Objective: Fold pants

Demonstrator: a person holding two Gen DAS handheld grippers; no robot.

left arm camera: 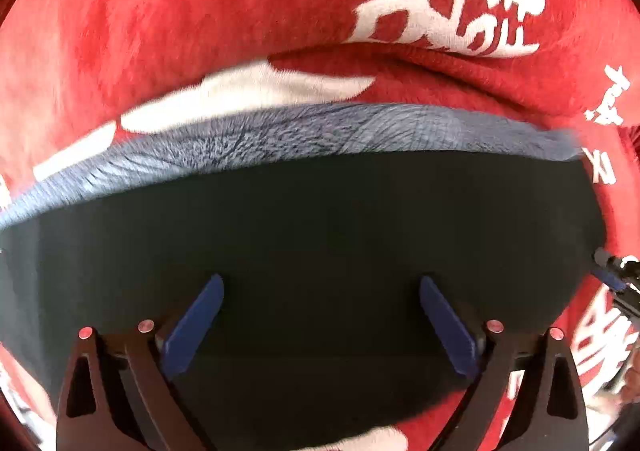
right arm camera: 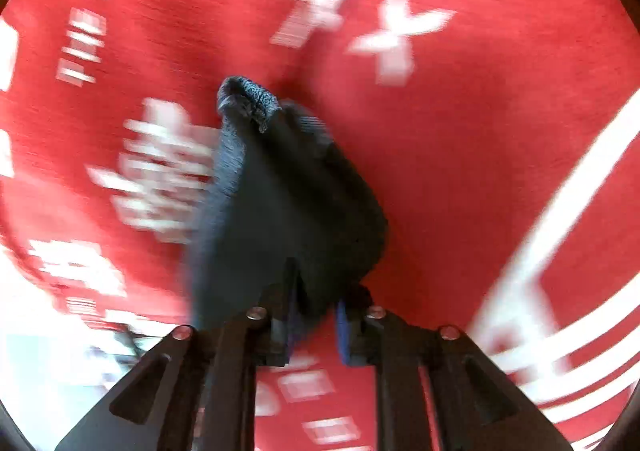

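Observation:
Dark pants (left arm camera: 300,231) lie flat on a red cloth, with a blue-grey ribbed band (left arm camera: 320,131) along their far edge. My left gripper (left arm camera: 321,279) points straight down over the dark fabric, its blue fingers (left arm camera: 196,323) spread wide and open with nothing gripped between them. In the blurred right wrist view, my right gripper (right arm camera: 318,291) is shut on a bunched fold of the pants (right arm camera: 288,191). That fold stretches away from the fingers and ends in the ribbed band (right arm camera: 248,95).
A red cloth (left arm camera: 200,11) printed with large white characters covers the surface under the pants, and it also fills the right wrist view (right arm camera: 460,171). At the right edge of the left wrist view a dark device with a blue part (left arm camera: 612,275) pokes in.

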